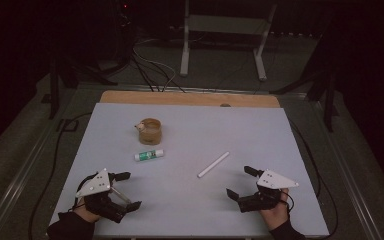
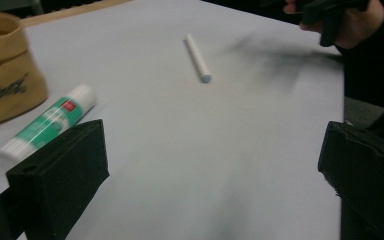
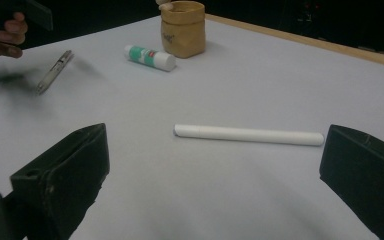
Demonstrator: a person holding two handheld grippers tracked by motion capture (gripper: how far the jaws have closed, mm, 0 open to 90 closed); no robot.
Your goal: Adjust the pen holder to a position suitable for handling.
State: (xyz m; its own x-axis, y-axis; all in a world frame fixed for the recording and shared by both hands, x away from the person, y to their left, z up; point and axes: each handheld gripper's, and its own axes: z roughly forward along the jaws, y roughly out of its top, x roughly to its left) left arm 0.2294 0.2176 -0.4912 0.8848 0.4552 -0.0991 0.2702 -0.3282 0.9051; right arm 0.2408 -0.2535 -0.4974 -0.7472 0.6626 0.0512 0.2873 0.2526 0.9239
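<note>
My left gripper (image 1: 126,190) and right gripper (image 1: 244,182) hover low over the surface (image 1: 260,135), jaws wide open, holding nothing; the white stick (image 1: 213,164) lies between them, nearer my right

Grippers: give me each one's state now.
Left gripper: open, holding nothing.
Right gripper: open, holding nothing; white stick lies ahead of it.

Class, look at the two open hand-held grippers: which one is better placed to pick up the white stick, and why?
Probably the right hand-held gripper: the white stick lies just ahead between its open jaws, while the left hand-held gripper sits farther off, nearer the glue stick.
</note>
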